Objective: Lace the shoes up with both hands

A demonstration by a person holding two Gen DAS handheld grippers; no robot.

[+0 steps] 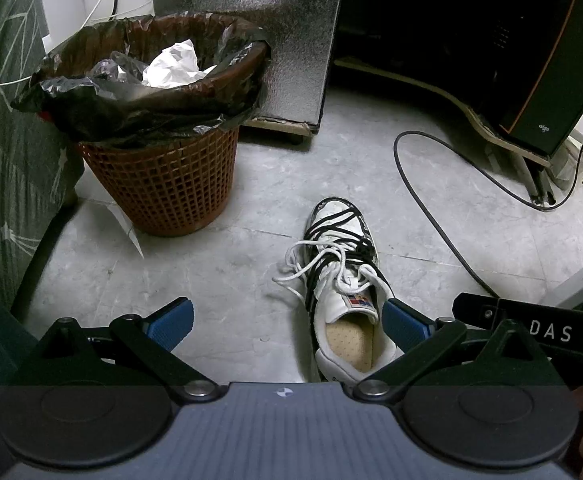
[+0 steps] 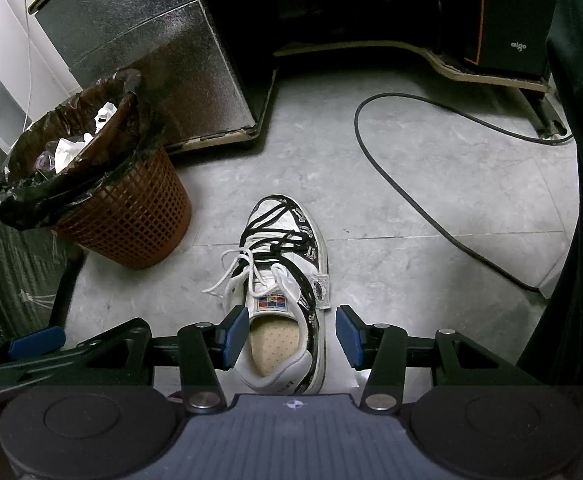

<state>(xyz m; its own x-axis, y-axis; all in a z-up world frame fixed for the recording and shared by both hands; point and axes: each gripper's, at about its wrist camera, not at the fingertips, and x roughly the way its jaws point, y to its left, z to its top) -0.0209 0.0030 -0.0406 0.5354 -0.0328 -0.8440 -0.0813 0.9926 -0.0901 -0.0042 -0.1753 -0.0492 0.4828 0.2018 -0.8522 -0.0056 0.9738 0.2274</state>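
Note:
A white and black sneaker [image 1: 345, 280] [image 2: 287, 276] lies on the grey tiled floor, toe pointing away, its beige insole showing. Loose white laces [image 1: 307, 268] [image 2: 233, 272] spill off its left side, and black laces cross the upper. My left gripper [image 1: 287, 322] hovers open, just left of the shoe's heel, nothing between its blue pads. My right gripper [image 2: 291, 336] is open too, its pads straddling the heel opening from above. The right gripper's black arm [image 1: 531, 328] shows at the right of the left wrist view.
A red mesh waste basket [image 1: 163, 160] [image 2: 103, 192] with a black liner and crumpled paper stands left of the shoe. A metal-clad cabinet [image 1: 275, 40] sits behind. A black cable [image 1: 423, 192] [image 2: 403, 200] loops across the floor at the right, near a dark computer case [image 1: 543, 60].

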